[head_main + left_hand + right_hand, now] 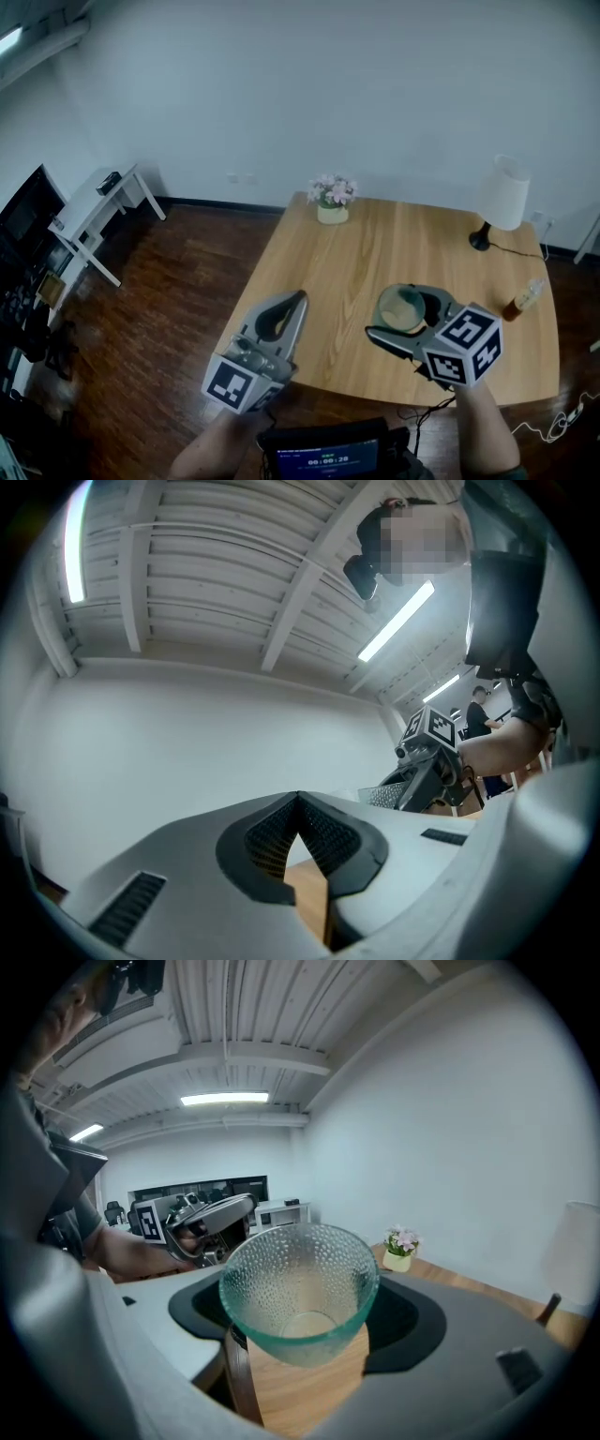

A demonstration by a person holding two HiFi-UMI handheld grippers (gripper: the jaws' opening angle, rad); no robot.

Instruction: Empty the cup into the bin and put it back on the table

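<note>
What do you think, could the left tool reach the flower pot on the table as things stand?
Probably yes: the left tool holds nothing, and only bare table lies between it and the flower pot.

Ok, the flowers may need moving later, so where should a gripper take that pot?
Take the flower pot by its low cream body, jaws across its sides, coming in level from the near side of the table. The blooms spread over its rim, so a grip from above would likely crush them.

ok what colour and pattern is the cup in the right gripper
Clear green-tinted glass cup, dimpled all over; right gripper view shows it best.
</note>
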